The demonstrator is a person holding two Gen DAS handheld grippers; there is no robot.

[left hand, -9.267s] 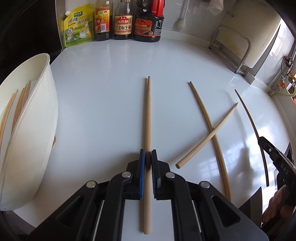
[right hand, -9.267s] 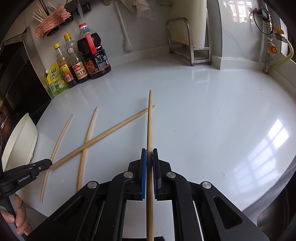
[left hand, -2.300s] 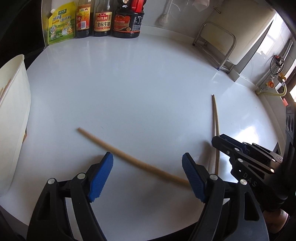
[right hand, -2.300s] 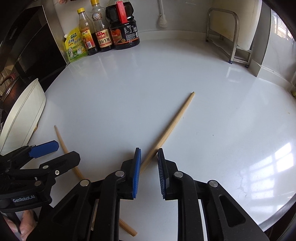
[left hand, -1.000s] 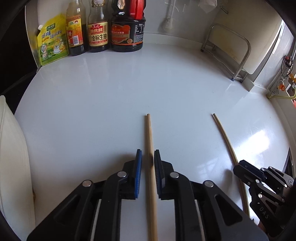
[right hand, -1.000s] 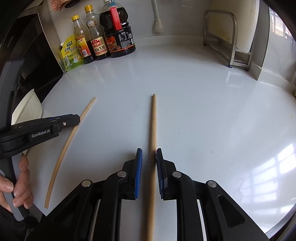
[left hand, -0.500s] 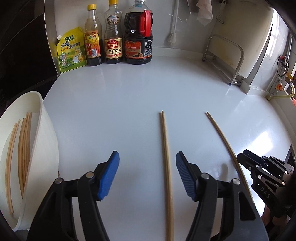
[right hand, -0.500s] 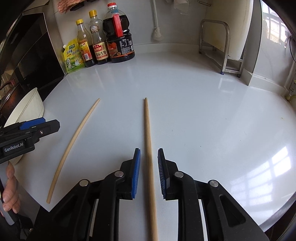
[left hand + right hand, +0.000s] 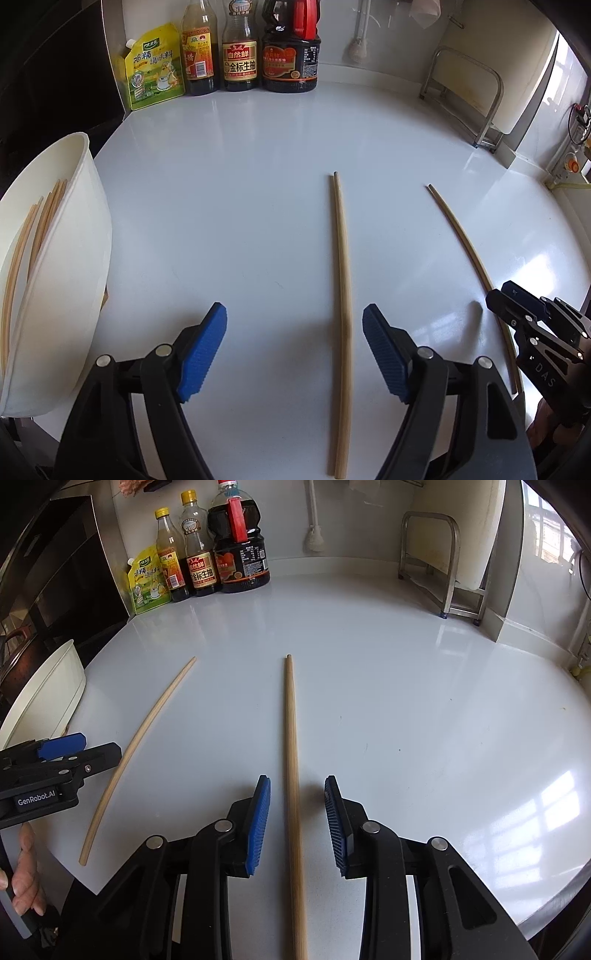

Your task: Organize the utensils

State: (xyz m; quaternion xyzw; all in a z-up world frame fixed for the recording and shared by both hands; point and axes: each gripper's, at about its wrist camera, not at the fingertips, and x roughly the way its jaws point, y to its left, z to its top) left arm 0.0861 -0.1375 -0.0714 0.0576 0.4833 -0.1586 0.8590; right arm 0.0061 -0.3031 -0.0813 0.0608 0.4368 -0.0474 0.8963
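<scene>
Two wooden chopsticks lie on the white counter. One chopstick [image 9: 341,280] lies lengthwise between the open jaws of my left gripper [image 9: 294,345], nearer the right pad; it also shows in the right wrist view [image 9: 136,738]. The other chopstick [image 9: 292,760] lies between the open jaws of my right gripper [image 9: 297,821]; it also shows in the left wrist view [image 9: 465,243]. Neither gripper holds anything. A white bin [image 9: 79,258] at the left holds several chopsticks [image 9: 26,243].
Sauce bottles [image 9: 240,48] and a yellow seasoning pouch [image 9: 153,66] stand at the back of the counter. A metal rack [image 9: 443,554] with a white board stands at the back right. The counter's front edge [image 9: 554,923] is close to both grippers.
My right gripper, nearly shut around its chopstick half a second ago, has opened. My left gripper, shut on its chopstick a second ago, has stayed open; both chopsticks lie on the counter.
</scene>
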